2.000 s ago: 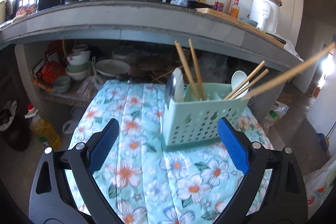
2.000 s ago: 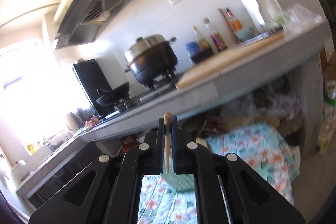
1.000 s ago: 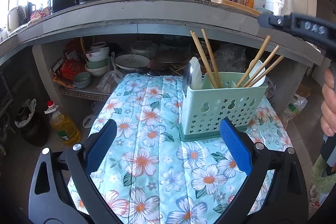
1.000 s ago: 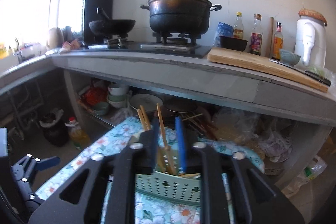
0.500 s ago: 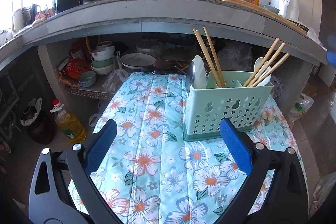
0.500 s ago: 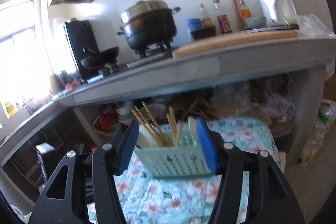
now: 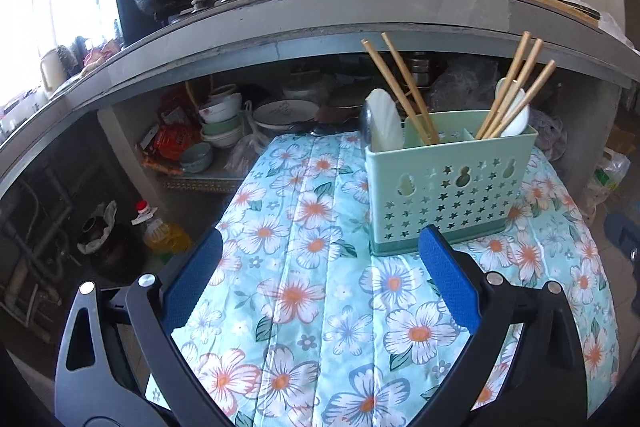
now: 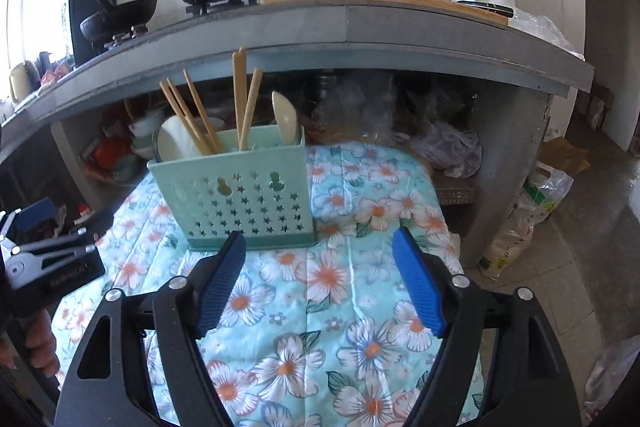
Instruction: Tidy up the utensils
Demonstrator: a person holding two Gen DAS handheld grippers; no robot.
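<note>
Kitchen counter of grey concrete (image 7: 360,7) is running across the back, one in number, with a low table under a turquoise quilted cloth printed with orange-centred flowers (image 7: 304,267) standing in front of it, also one.

Item, one mint-green perforated plastic utensil caddy (image 7: 448,183) (image 8: 240,187): it is standing upright on the cloth, towards the far end, near both of my grippers but touching neither.

Item, wooden chopsticks: two are leaning in the caddy's middle compartment (image 7: 400,87) and three in its right compartment (image 7: 516,87), five counted. A second ago my right gripper was still pinching one of the three; now it is standing in the caddy, so that placement is done.

Item, pale spoons: one broad white spoon (image 7: 384,125) in the left compartment with a dark metal utensil behind it, one cream spoon (image 7: 516,115) among the three chopsticks.

Item, my right gripper (image 8: 320,283): its jaws are opening wide, nothing between them, and it is sitting lower and further back from the caddy than before.

Item, my left gripper (image 7: 320,287): it is hanging wide and empty above the cloth.

No loose utensil is showing on the cloth, so I am judging the sorting nearly or wholly finished.
</note>
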